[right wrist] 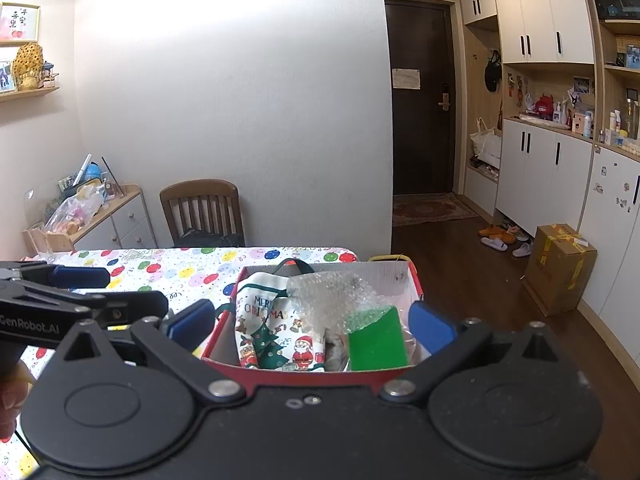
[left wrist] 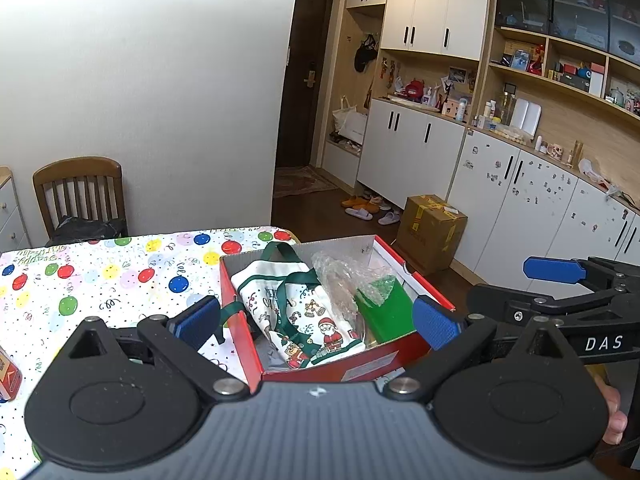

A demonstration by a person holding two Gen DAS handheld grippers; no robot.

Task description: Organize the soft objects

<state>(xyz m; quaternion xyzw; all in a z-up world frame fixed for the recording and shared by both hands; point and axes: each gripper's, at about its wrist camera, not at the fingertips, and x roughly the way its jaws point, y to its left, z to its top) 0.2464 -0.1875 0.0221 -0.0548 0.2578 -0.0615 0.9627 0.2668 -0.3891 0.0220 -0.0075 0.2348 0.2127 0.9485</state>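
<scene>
Inside the red box at the counter corner, the Christmas bag, bubble wrap and green block are lying together. Both tongs, left and right, are hovering wide and empty. A chair is standing behind.

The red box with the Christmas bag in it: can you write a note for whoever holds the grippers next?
Left gripper: open, holding nothing, hovering over the red box.
Right gripper: open, holding nothing, also over the box.
In the box, on the balloon tablecloth: Christmas bag at the left, bubble wrap in the middle, green soft piece at the right.
Done: those three look packed.
Left: a green handle of the bag hangs over the box wall; probably tuck it in. Something orange sits at the table edge; I cannot tell what.
</scene>
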